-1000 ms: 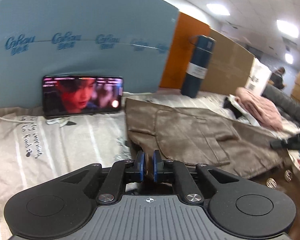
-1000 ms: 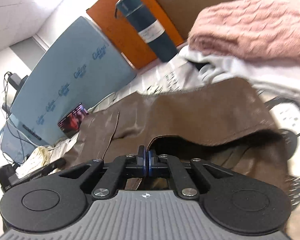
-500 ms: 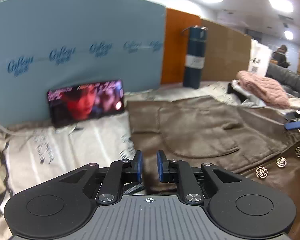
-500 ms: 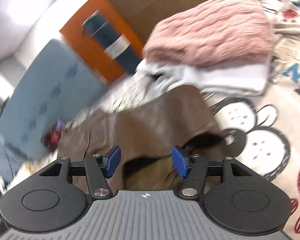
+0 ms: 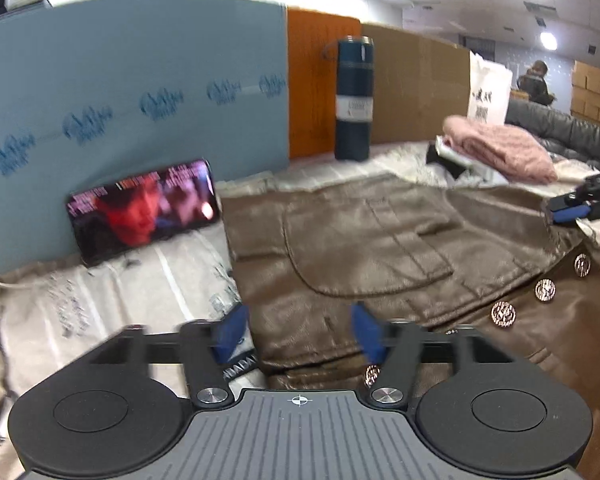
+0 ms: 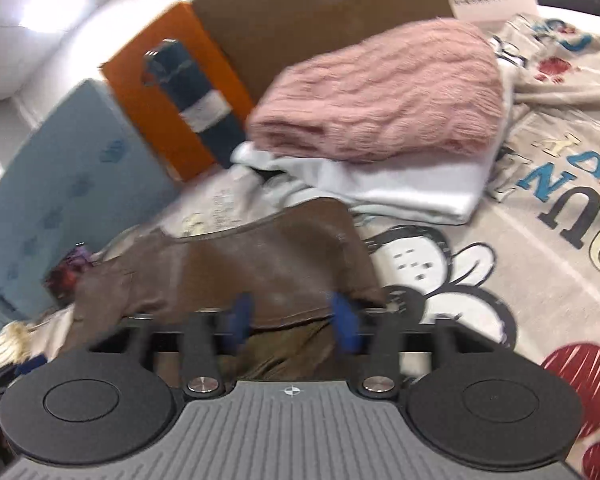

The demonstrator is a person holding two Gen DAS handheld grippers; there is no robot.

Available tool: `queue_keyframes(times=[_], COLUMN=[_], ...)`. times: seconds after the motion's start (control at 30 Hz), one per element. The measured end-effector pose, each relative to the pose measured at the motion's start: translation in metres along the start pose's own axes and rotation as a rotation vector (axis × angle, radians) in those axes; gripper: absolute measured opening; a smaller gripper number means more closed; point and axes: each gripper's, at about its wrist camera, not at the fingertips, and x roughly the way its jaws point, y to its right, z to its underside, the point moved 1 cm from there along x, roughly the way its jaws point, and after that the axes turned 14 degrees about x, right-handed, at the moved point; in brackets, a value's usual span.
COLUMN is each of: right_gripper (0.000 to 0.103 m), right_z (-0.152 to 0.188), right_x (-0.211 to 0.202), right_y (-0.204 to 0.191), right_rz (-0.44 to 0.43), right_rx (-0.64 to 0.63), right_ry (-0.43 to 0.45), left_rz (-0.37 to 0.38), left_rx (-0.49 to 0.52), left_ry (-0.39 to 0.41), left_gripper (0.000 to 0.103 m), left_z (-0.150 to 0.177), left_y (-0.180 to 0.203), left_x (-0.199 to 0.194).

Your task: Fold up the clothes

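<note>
A brown leather-look jacket (image 5: 364, 240) with metal buttons (image 5: 503, 313) lies partly folded on the printed bedsheet (image 5: 112, 296). My left gripper (image 5: 298, 334) is open and empty, just above the jacket's near left edge. My right gripper (image 6: 294, 322) is open and empty over the jacket's folded end (image 6: 260, 268); its blue fingertips (image 5: 570, 210) show at the right edge of the left wrist view.
A folded pink knit sweater (image 6: 380, 96) lies on folded white clothes (image 6: 400, 188) at the back right. A dark blue flask (image 5: 354, 98) stands by the orange and cardboard panels. A phone (image 5: 144, 210) playing video leans on the blue board (image 5: 120, 92).
Both grippers were shut on the jacket a second ago; both have opened and let it go. The jacket's edge now lies flat and both grippers have drawn back slightly.
</note>
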Motion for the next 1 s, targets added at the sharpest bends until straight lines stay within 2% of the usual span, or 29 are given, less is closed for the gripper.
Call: queue_keyframes(times=[0.07, 0.1, 0.2, 0.3, 0.37, 0.53, 0.67, 0.8, 0.93, 1.0], right_gripper=[0.071, 0.072, 0.083, 0.091, 0.102, 0.103, 0.103, 0.103, 0.103, 0.103], right_z=[0.012, 0.02, 0.039, 0.059, 0.074, 0.115, 0.136, 0.15, 0.159, 0.161], right_x=[-0.015, -0.022, -0.043, -0.065, -0.078, -0.1, -0.103, -0.105, -0.107, -0.108], right_y=[-0.01, -0.015, -0.024, -0.029, -0.033, -0.047, -0.054, -0.059, -0.061, -0.061], right_rz=[-0.003, -0.002, -0.034, -0.082, -0.116, -0.167, -0.231, -0.268, -0.281, -0.283], right_rx=[-0.076, -0.115, -0.2, -0.282, -0.347, -0.568, -0.633, -0.643, -0.652, -0.654], right_ry=[0.03, 0.051, 0.114, 0.191, 0.237, 0.307, 0.278, 0.259, 0.241, 0.235], left_rz=[-0.023, -0.034, -0.068, -0.089, -0.098, -0.066, 0.051, 0.132, 0.214, 0.202], left_rx=[0.02, 0.033, 0.077, 0.144, 0.195, 0.276, 0.323, 0.39, 0.493, 0.586], left_ry=[0.022, 0.037, 0.095, 0.138, 0.162, 0.222, 0.244, 0.21, 0.142, 0.102], left_gripper=[0.071, 0.079, 0.092, 0.096, 0.096, 0.098, 0.102, 0.102, 0.102, 0.102], left_z=[-0.002, -0.003, 0.0, 0.009, 0.016, 0.033, 0.045, 0.055, 0.06, 0.064], left_y=[0.002, 0.004, 0.011, 0.022, 0.03, 0.044, 0.054, 0.074, 0.101, 0.118], left_x=[-0.013, -0.021, -0.048, -0.076, -0.094, -0.138, -0.164, -0.179, -0.176, -0.17])
